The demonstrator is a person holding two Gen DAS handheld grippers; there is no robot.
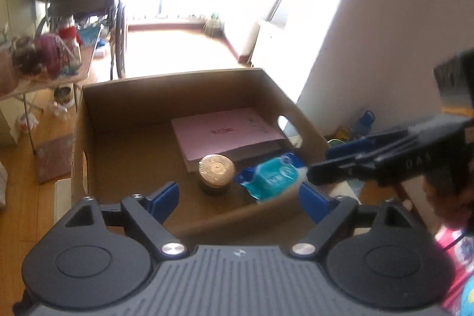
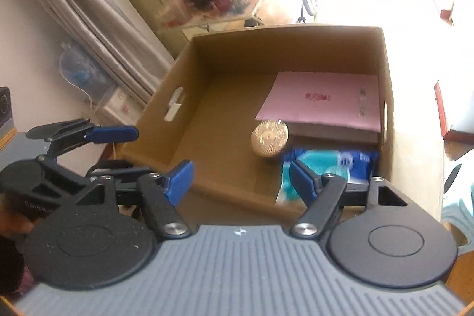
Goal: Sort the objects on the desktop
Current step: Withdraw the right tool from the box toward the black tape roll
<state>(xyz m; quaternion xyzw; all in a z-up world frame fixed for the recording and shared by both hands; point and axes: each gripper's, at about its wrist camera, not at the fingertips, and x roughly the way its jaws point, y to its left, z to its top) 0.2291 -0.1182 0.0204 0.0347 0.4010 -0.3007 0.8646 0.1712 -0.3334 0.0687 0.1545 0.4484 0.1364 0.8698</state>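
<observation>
Left wrist view: blue fingertips (image 1: 164,197) spread wide, nothing between; left gripper (image 1: 240,197) above near wall of cardboard box (image 1: 124,96). Inside: gold-lidded jar (image 1: 216,168) upright, touching pink booklet (image 1: 225,132); blue tissue pack (image 1: 272,175) just beside, at right wall. Right gripper (image 2: 240,182) likewise parted and empty over box rim. Likely between placements. Next: locating another desktop object outside, none visible now.

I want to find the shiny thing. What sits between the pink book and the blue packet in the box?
A round gold-lidded jar stands between the pink book and the blue packet, shown in both wrist views.
</observation>
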